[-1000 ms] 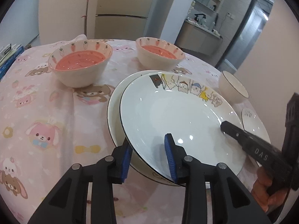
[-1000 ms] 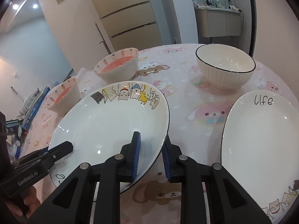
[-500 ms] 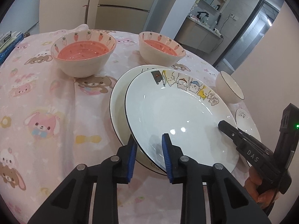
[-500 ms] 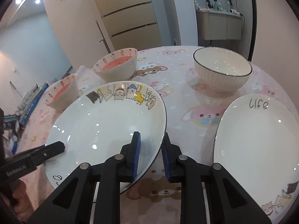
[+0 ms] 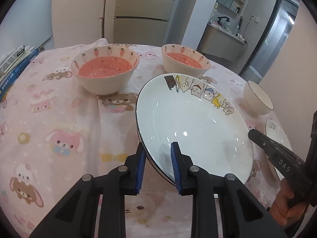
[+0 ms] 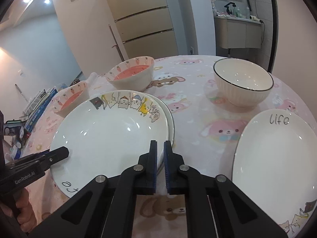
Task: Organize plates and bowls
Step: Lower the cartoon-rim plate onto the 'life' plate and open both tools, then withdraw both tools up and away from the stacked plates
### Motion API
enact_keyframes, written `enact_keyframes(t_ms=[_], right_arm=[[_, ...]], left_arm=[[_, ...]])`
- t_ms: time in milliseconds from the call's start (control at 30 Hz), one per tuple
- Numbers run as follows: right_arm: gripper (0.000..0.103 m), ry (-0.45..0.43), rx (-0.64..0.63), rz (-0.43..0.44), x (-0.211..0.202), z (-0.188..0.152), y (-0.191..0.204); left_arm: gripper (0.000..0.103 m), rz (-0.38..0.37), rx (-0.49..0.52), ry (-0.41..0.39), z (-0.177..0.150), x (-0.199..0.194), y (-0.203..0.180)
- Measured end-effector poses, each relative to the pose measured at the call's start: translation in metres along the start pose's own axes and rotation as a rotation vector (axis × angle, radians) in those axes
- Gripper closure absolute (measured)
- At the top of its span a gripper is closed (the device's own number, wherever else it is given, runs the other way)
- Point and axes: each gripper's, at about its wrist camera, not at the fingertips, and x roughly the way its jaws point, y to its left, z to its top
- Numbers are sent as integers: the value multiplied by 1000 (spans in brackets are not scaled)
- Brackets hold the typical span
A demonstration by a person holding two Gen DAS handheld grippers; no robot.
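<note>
Tablecloth: pink | step: stacking plates (image 6: pixel 111 130) | left gripper (image 5: pixel 157 164) closing on rim | right gripper (image 6: pixel 160 162) shut, empty | next: release.

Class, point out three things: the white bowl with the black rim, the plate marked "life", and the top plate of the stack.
White bowl (image 6: pixel 242 91): right wrist view, ribbed outer wall.
Life plate (image 6: pixel 273 150): right wrist view, bare centre.
Top plate (image 5: pixel 198 127): left wrist view, bare centre.
</note>
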Motion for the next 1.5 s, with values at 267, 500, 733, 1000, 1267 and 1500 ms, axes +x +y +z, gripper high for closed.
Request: enact_keyframes(t_ms=[267, 500, 733, 1000, 1267, 1500], right_arm=[[97, -21, -30, -18, -2, -3, 7], [97, -59, -47, -55, -13, -2, 5], [97, -118, -77, -54, -30, 1, 9], [97, -220, -117, -71, -70, 3, 13], [90, -383, -159, -75, -132, 1, 19], [37, -611, -226, -136, -183, -20, 32]], left_arm=[[85, 41, 8, -3, 0, 3, 3], [86, -9, 24, -91, 2, -15, -2], [86, 10, 90, -231, -1, -42, -21], [81, 25, 122, -357, -3, -88, -40], [11, 30, 178, -613, -25, -152, -65], [0, 95, 177, -840, -53, -220, -84]])
